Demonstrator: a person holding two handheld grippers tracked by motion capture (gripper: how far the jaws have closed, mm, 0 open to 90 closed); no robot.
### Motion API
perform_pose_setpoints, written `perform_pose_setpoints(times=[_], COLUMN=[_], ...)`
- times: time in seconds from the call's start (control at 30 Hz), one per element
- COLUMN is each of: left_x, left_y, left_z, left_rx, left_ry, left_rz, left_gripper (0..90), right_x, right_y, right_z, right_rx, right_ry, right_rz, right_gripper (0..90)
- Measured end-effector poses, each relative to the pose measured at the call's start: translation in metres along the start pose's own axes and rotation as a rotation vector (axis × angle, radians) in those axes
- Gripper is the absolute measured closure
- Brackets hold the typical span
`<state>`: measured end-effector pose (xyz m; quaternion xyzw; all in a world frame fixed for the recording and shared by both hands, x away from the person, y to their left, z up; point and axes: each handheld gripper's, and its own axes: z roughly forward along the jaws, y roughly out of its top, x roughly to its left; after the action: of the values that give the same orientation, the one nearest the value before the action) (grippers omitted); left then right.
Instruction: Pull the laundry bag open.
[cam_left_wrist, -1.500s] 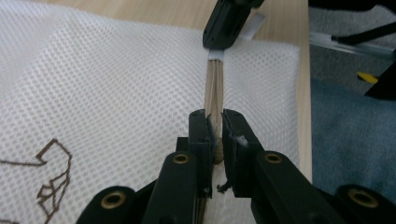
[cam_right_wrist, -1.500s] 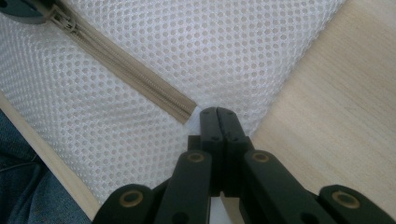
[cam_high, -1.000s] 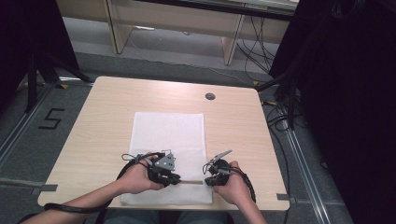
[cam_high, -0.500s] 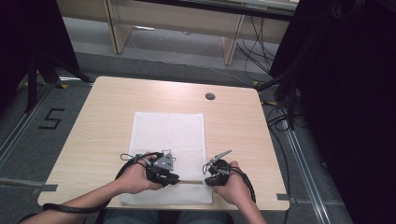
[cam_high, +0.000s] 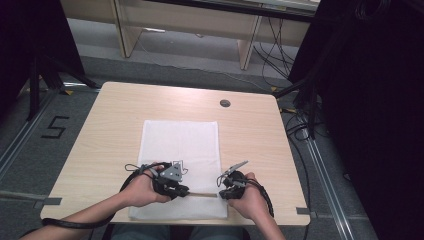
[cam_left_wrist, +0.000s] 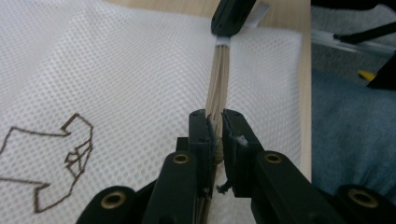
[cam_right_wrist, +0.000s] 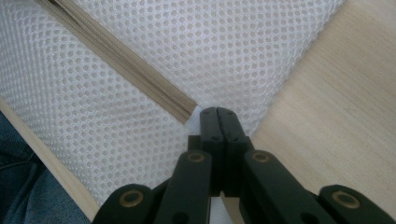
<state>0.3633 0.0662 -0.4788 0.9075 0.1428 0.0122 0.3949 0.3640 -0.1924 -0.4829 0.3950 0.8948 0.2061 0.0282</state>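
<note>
Lab, floor rails (cam_high: 20, 145), taped numeral (cam_high: 54, 128), loose cables (cam_high: 295, 125)

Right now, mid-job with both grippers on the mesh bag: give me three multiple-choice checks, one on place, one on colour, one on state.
1. Where does the mesh bag lie on the table?
A. far edge
B. middle to near edge
C. left corner

2. What colour is the zipper?
A. beige
B. red
C. black

3. How does the right gripper stand?
A. wide open
B. shut at the zipper's end
C. lifted clear of the bag

Answers:
1 B, the high view shows the bag reaching the near edge.
2 A, beige tape on white mesh.
3 B, its jaws meet at the zipper's end.
</note>
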Motion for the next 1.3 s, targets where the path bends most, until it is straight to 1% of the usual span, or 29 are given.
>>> perform_pose_setpoints(times=[0.07,0.1,0.13,0.2,0.23,0.27,0.3,0.33,0.37,0.4,0.43,0.6,0.63,0.73,0.8,0.83,0.9,0.93,0.97,1.0,1.03,1.07,1.1,1.13,1.17,1.2,1.23,1.27,1.3], left_x=[-0.001,0.000,-0.001,-0.001,0.000,0.000,0.001,0.001,0.001,0.001,0.001,0.001,0.001,0.001,0.002,0.002,0.003,0.003,0.003,0.003,0.003,0.004,0.005,0.006,0.006,0.006,0.005,0.006,0.005], left_y=[0.000,0.000,0.000,0.000,-0.001,-0.002,-0.002,-0.003,-0.003,-0.003,-0.004,-0.004,-0.004,-0.005,-0.005,-0.006,-0.006,-0.006,-0.007,-0.007,-0.008,-0.010,-0.010,-0.010,-0.011,-0.011,-0.011,-0.011,-0.011], left_z=[0.000,0.000,0.000,0.000,-0.001,-0.002,-0.003,-0.003,-0.003,-0.004,-0.004,-0.005,-0.005,-0.007,-0.008,-0.009,-0.010,-0.010,-0.010,-0.011,-0.012,-0.013,-0.014,-0.015,-0.015,-0.016,-0.015,-0.015,-0.015], left_rx=[0.004,0.009,0.002,0.011,0.008,0.008,0.012,0.005,0.007,0.009,0.006,0.006,0.012,0.001,0.009,0.002,0.006,-0.002,0.005,0.008,0.011,-0.003,-0.004,-0.003,-0.002,-0.001,-0.004,0.001,0.002], left_ry=[0.002,0.004,0.001,0.011,0.007,0.004,0.008,0.007,0.006,0.008,0.007,0.006,0.009,0.001,0.002,0.001,0.006,0.000,0.004,0.003,0.005,-0.004,-0.008,-0.006,0.001,0.000,0.000,0.000,0.003], left_rz=[-0.007,0.007,-0.009,0.001,0.002,-0.013,0.000,-0.001,-0.016,0.000,-0.013,-0.003,-0.008,-0.011,-0.014,-0.007,-0.012,-0.018,-0.007,-0.020,-0.019,-0.037,-0.044,-0.031,-0.036,-0.040,-0.039,-0.023,-0.030], left_gripper=[82.2,82.3,82.3,82.2,82.2,82.2,82.2,82.2,82.2,82.2,82.3,82.2,82.2,82.3,82.3,82.2,82.2,82.2,82.2,82.3,82.2,82.3,82.3,82.3,82.2,82.2,82.2,82.3,82.3], right_x=[0.000,0.000,0.000,0.000,0.000,0.000,0.000,0.000,0.000,0.000,0.000,0.000,0.000,0.000,0.001,0.001,0.000,0.001,0.001,0.001,0.001,0.000,0.000,0.000,0.000,0.001,0.001,0.001,0.001], right_y=[0.000,0.000,0.000,0.000,0.000,0.000,0.000,0.000,0.000,0.000,0.000,0.000,0.000,0.000,0.000,0.000,0.000,0.000,0.000,0.000,0.000,0.000,0.000,0.000,0.000,0.000,0.000,0.000,0.000], right_z=[0.000,0.000,0.000,0.000,0.000,0.000,0.000,0.000,0.000,0.000,0.000,0.000,0.000,0.000,0.000,0.000,0.000,0.000,0.000,0.000,0.000,0.000,0.000,0.000,0.000,-0.001,0.000,-0.001,0.000], right_rx=[0.000,0.000,0.000,0.000,0.000,-0.001,-0.001,-0.001,-0.001,0.000,-0.001,0.000,-0.001,-0.001,0.002,0.002,0.001,0.001,0.001,0.001,0.002,-0.003,-0.002,0.000,0.001,0.012,0.010,0.012,0.009], right_ry=[0.000,0.000,0.001,0.001,0.000,0.000,-0.003,-0.003,-0.002,-0.003,-0.002,-0.003,-0.003,-0.003,-0.003,-0.002,-0.001,-0.001,-0.003,-0.002,-0.003,0.000,0.000,0.001,0.000,-0.002,-0.001,-0.002,-0.001], right_rz=[0.001,0.002,0.003,0.003,0.002,0.004,0.005,0.003,0.001,0.000,-0.001,0.003,0.003,0.000,0.002,0.003,0.001,0.004,0.002,0.003,0.002,-0.006,-0.009,-0.009,-0.009,0.011,0.006,0.011,0.006], right_gripper=[90.0,90.0,90.0,90.0,90.0,90.0,90.0,90.0,90.0,90.0,90.0,90.0,90.0,90.0,90.0,90.0,90.0,90.0,90.0,90.0,90.0,90.0,90.0,90.0,90.0,90.0,90.0,90.0,90.0])
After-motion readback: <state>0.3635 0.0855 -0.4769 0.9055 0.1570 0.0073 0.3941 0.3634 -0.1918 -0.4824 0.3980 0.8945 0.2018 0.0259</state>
